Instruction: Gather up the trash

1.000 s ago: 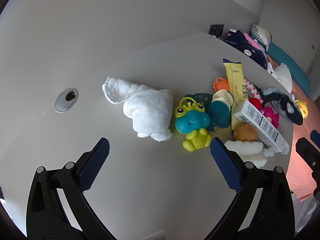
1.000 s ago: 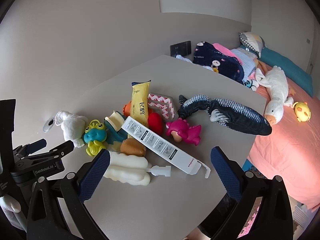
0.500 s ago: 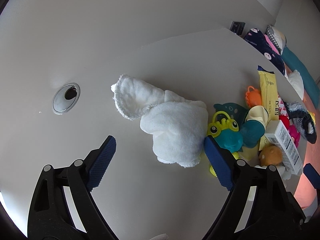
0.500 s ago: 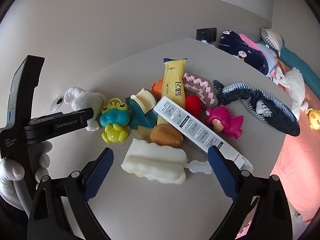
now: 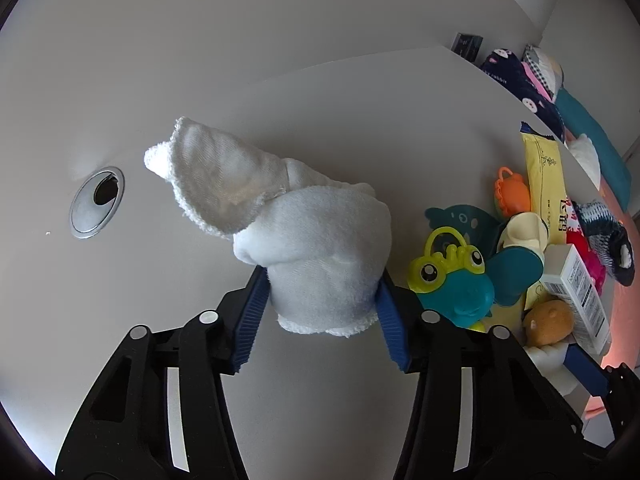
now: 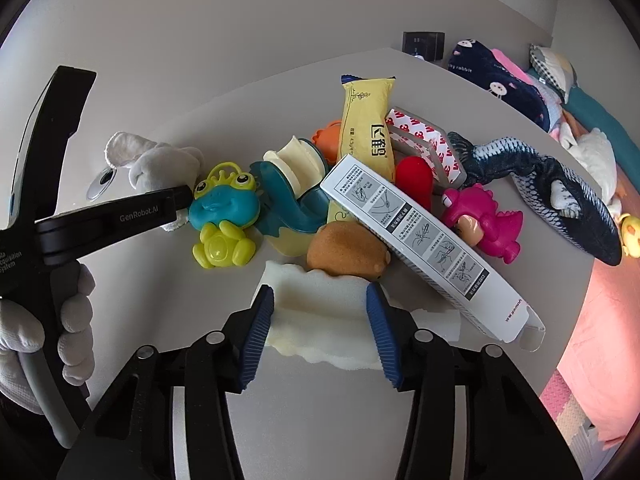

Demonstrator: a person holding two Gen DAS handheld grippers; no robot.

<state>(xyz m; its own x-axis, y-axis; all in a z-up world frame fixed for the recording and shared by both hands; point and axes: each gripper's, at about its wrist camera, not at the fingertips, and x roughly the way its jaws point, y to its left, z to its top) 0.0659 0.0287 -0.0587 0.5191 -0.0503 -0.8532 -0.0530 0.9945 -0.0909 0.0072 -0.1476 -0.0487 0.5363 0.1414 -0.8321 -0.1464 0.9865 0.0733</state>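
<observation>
My left gripper [image 5: 322, 300] is shut on a crumpled white cloth [image 5: 304, 240] at the left end of the pile; it also shows in the right wrist view [image 6: 160, 160]. My right gripper [image 6: 320, 312] is shut on a white foam piece [image 6: 320, 300] at the pile's near edge. The pile on the grey table [image 6: 320, 420] holds a yellow snack wrapper [image 6: 366, 120], a long white carton [image 6: 424, 232], a red-and-white wrapper [image 6: 424, 140] and several toys.
A green-and-teal frog toy [image 6: 224, 216], a brown plush [image 6: 344, 252], a pink dinosaur [image 6: 484, 220] and a dark knitted fish [image 6: 552, 192] lie in the pile. A metal cable grommet [image 5: 96, 202] sits left of the cloth. A bed [image 6: 612, 300] lies beyond the table's right edge.
Both grippers moved forward and closed: the left onto the white cloth, the right onto the foam piece.
</observation>
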